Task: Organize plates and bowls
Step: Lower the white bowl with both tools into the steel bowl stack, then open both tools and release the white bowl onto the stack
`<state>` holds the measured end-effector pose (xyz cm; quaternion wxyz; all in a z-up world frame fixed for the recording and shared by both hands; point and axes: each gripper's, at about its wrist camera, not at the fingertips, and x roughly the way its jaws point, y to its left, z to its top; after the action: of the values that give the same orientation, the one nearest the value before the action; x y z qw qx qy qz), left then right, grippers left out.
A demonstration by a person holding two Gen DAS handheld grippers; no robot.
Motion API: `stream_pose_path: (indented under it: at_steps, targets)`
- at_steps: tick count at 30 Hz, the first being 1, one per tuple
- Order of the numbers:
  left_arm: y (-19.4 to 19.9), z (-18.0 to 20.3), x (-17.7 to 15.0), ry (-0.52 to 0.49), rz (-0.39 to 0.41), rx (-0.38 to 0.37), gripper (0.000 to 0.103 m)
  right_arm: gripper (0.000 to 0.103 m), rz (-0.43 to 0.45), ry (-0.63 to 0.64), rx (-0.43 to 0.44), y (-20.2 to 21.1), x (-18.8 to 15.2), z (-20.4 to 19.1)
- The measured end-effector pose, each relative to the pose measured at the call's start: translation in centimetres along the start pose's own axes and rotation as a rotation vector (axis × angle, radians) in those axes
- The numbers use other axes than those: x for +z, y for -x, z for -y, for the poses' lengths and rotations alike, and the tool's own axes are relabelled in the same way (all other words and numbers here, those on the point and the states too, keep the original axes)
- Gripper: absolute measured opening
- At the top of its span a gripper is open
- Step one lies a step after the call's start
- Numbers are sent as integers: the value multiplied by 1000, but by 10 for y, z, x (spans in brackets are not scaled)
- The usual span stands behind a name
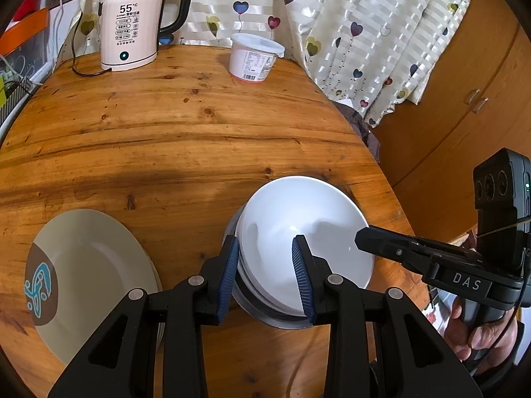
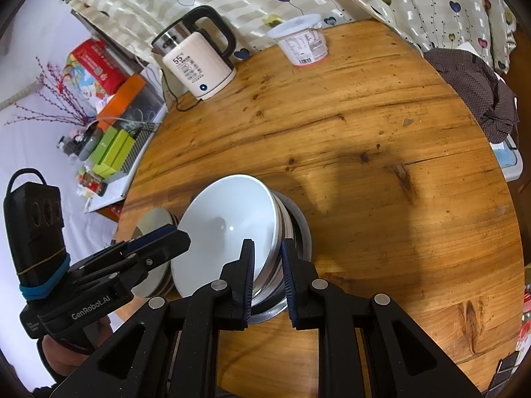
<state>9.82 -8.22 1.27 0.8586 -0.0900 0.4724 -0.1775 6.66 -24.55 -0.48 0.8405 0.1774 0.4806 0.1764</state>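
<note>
A white bowl (image 1: pixel 298 232) tops a nest of bowls that sits in a metal bowl (image 1: pixel 282 320) on the round wooden table (image 1: pixel 172 139). My left gripper (image 1: pixel 267 273) is shut on the near left wall of this stack, one blue pad inside the white bowl and one outside. My right gripper (image 2: pixel 268 277) is shut on the opposite rim of the white bowl (image 2: pixel 225 229) and the metal bowl (image 2: pixel 298 229); its tip (image 1: pixel 361 238) shows at the bowl's right edge. A beige plate (image 1: pixel 96 265) with a brown and blue motif tops a small pile to the left.
An electric kettle (image 1: pixel 132 26) with its cord and a white lidded tub (image 1: pixel 254 56) stand at the table's far side by the curtain. The table edge curves close on the right, with a checked cloth (image 2: pixel 474 89) beyond it. A cluttered shelf (image 2: pixel 109 126) lies left.
</note>
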Motion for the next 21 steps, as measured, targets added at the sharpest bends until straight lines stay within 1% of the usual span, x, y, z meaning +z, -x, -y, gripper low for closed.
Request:
stream_pose_path:
  at_steps: [12, 16, 21]
  targets:
    - [-1, 0, -2, 4, 7, -11, 34, 17, 0, 1, -1, 0, 0, 0]
    - [-1, -7, -2, 35, -3, -45, 34, 17, -3, -9, 29, 1, 3, 4]
    - [6, -23, -3, 77, 21, -50, 34, 18, 28, -9, 46, 14, 8, 10]
